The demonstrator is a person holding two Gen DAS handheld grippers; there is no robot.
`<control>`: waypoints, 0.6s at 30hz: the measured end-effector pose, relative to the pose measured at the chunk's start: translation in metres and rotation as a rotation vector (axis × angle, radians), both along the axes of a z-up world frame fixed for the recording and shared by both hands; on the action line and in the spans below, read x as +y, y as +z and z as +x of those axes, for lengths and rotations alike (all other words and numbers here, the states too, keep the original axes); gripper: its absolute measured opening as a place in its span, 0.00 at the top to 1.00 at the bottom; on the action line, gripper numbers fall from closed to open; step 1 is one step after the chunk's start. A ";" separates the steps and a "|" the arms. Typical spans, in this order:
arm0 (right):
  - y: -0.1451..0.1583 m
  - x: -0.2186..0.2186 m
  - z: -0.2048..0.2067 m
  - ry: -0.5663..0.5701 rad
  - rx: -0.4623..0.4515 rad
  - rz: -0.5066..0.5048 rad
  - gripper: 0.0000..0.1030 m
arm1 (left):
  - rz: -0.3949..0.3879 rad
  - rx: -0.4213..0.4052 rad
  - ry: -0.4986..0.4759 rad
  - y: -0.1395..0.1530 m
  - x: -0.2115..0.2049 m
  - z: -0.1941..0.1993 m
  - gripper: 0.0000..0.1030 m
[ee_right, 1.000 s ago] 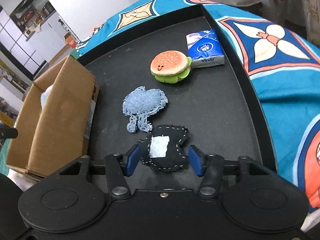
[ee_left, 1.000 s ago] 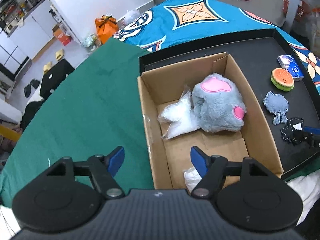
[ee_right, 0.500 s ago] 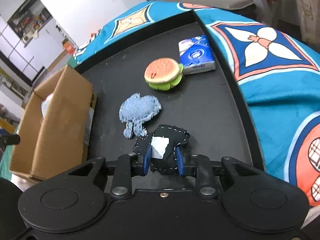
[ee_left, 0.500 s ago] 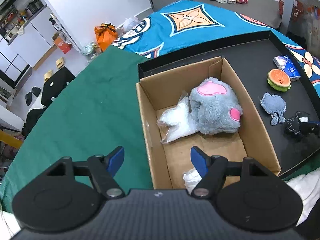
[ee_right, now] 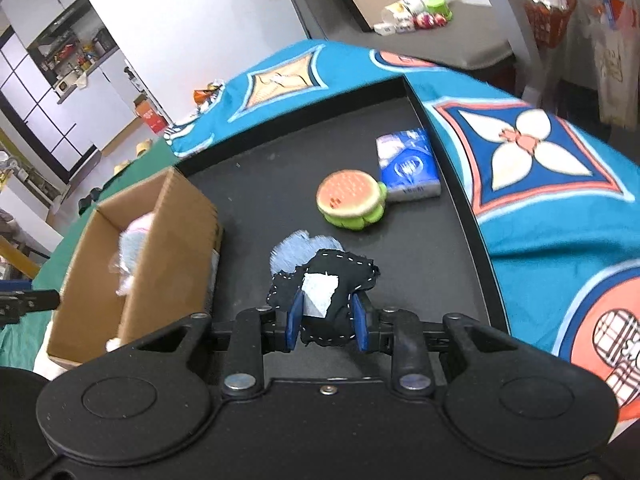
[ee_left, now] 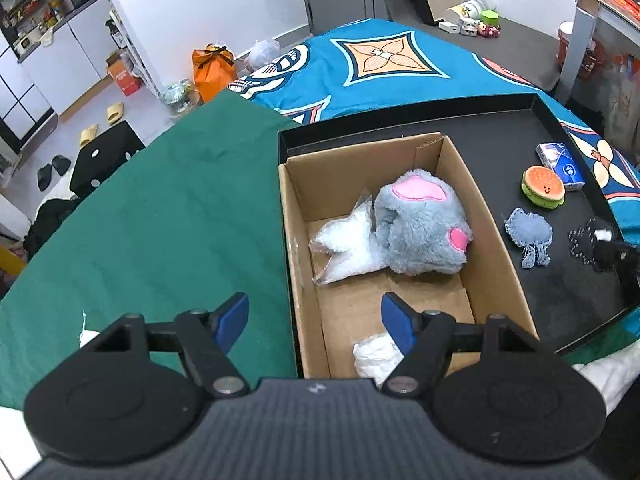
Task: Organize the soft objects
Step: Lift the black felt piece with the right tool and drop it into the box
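Observation:
My right gripper is shut on a black fabric patch with white stitching and holds it lifted above the black tray. The patch also shows in the left wrist view. A blue denim patch lies just behind it, also seen in the left wrist view. A burger plush and a tissue pack lie farther back. The cardboard box holds a grey and pink plush and plastic bags. My left gripper is open and empty over the box's near left wall.
The tray sits on a bed with a blue patterned cover and a green cloth. A white wad lies in the box's near corner. The box stands to the left of the right gripper.
My right gripper shut on the black patch and has lifted it off the tray, toward the box. My left gripper rose slightly and stays open.

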State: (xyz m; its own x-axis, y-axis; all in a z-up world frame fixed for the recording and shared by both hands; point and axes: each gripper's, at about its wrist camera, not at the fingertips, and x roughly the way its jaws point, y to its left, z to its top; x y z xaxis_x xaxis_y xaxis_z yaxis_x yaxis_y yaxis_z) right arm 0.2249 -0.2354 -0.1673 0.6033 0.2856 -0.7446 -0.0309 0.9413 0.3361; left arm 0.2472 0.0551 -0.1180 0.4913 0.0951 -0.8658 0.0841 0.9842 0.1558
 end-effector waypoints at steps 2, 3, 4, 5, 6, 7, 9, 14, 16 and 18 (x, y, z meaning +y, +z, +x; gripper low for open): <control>0.008 0.003 0.002 0.009 -0.016 -0.005 0.74 | 0.004 0.001 0.002 -0.001 0.001 0.000 0.30; 0.010 0.005 0.003 0.011 -0.022 -0.007 0.74 | 0.005 0.000 0.002 -0.001 0.001 0.000 0.30; 0.013 0.006 0.004 0.013 -0.028 -0.010 0.74 | 0.004 -0.002 0.002 -0.001 0.001 0.000 0.30; 0.016 0.008 0.005 0.016 -0.034 -0.012 0.74 | 0.002 -0.005 0.002 -0.001 0.002 0.000 0.30; 0.019 0.010 0.006 0.019 -0.041 -0.015 0.74 | 0.000 -0.009 0.004 -0.001 0.002 -0.001 0.30; 0.021 0.012 0.007 0.020 -0.044 -0.017 0.74 | -0.002 -0.015 0.009 -0.001 0.003 -0.001 0.30; 0.025 0.016 0.009 0.024 -0.048 -0.010 0.74 | -0.004 -0.026 0.018 -0.001 0.006 -0.002 0.30; 0.036 0.032 0.014 0.047 -0.069 -0.027 0.74 | -0.024 -0.027 0.029 -0.002 0.011 -0.001 0.30; 0.040 0.039 0.015 0.058 -0.077 -0.034 0.74 | -0.032 -0.024 0.034 -0.003 0.013 0.000 0.31; 0.045 0.047 0.017 0.068 -0.087 -0.035 0.74 | -0.043 -0.019 0.035 -0.004 0.015 0.001 0.31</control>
